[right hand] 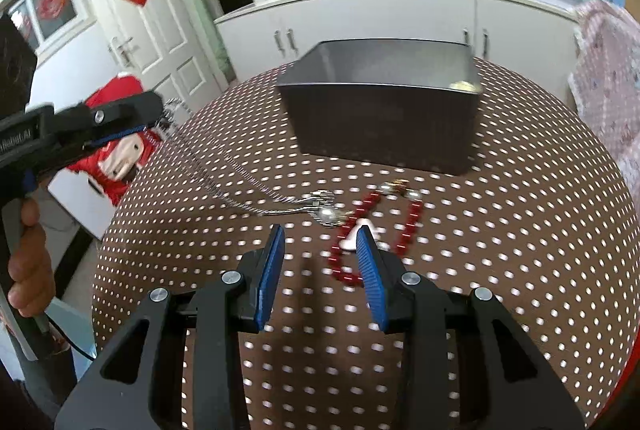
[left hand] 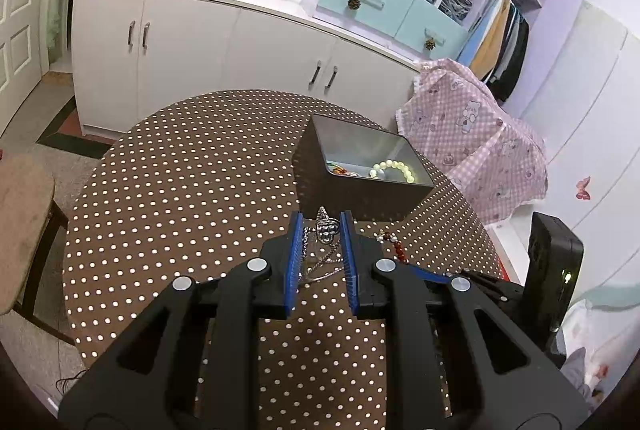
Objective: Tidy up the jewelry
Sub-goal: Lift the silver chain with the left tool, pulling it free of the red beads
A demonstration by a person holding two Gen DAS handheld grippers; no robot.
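- left gripper (left hand: 322,230) clenched on the silver necklace (left hand: 327,230), chain hanging to the table (left hand: 180,189)
- right gripper (right hand: 320,240) released, fingers parted above the red bracelet (right hand: 412,226)

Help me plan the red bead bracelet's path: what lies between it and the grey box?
In the right wrist view, only bare dotted tablecloth lies between the red bead bracelet and the grey box; the silver necklace trails off to the left.

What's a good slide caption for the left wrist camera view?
Left gripper pinching a silver necklace above the polka-dot table, near the grey box.
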